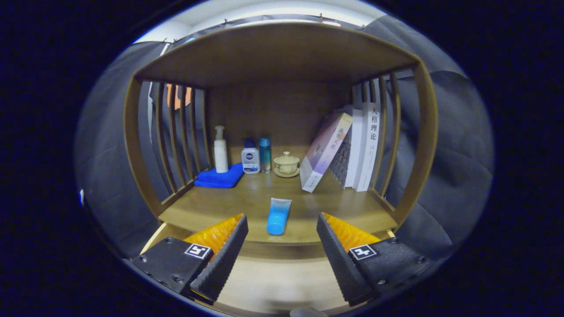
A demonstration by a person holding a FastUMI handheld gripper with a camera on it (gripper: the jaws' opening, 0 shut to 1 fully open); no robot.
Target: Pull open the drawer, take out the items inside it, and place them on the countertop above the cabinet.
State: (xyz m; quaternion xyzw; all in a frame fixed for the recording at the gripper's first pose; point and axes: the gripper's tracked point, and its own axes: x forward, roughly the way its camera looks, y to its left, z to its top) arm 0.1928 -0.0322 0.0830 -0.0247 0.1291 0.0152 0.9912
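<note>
The claw [282,246] stood wide open, gripping nothing, its two fingers spread over pale wood that may have been the open drawer [282,281]; I could not tell for sure. Just ahead, between the fingers, a blue tube [279,216] lay flat on the countertop [211,207] near its front edge, cap toward the claw. Beyond it, along the back, stood a white pump bottle [220,149], its base beside a folded blue cloth [220,177], then a white bottle [250,157], a teal bottle [265,154] and a small lidded cup [286,164] on a saucer. To the right, one book [324,152] leaned against upright books [366,145] by the slatted side.
</note>
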